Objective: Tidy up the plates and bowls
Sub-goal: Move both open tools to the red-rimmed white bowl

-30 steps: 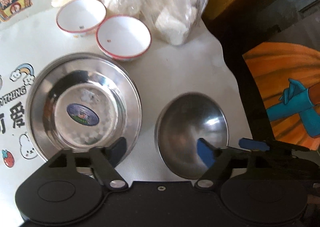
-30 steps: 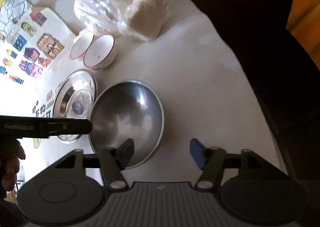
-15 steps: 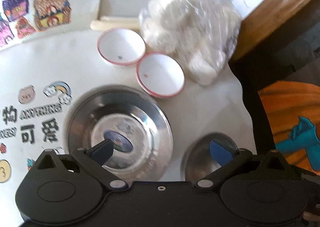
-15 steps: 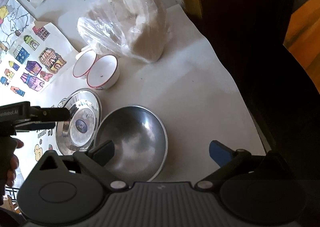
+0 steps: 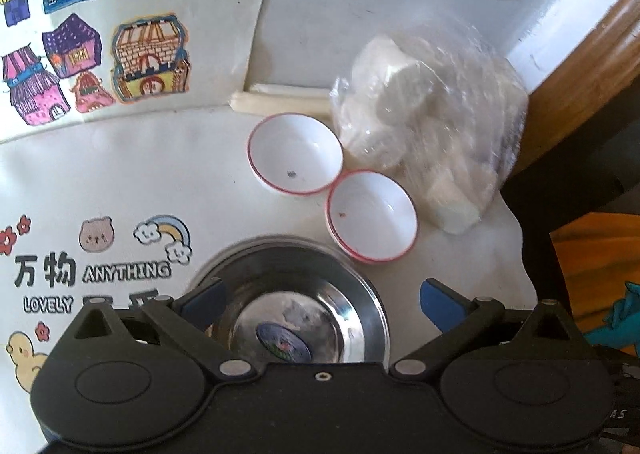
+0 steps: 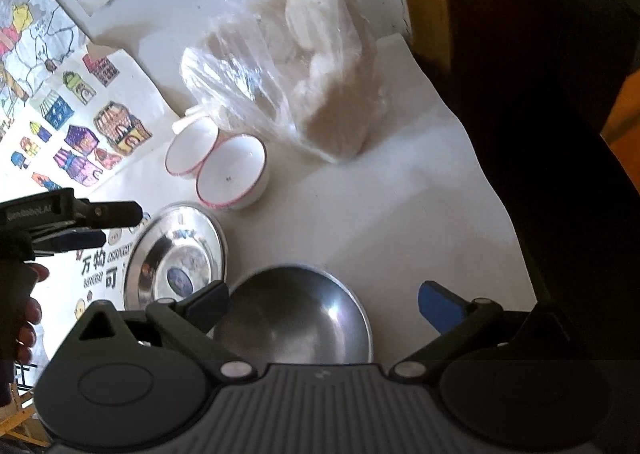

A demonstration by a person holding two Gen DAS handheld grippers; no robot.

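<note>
With both the left gripper (image 5: 320,302) and the right gripper (image 6: 322,304) hanging spread and empty, the steel bowl (image 6: 294,316) is sitting beside the steel plate (image 6: 176,254) on the tabletop (image 6: 380,198) (light, stiff, probably slick), best pinched at its thin rim.

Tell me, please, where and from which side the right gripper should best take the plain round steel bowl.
Probably its thin rim, on the bare tabletop side. The plain round steel bowl sits upright and smooth-walled, and the right gripper, jaws wide open, can come down with one finger inside.
</note>
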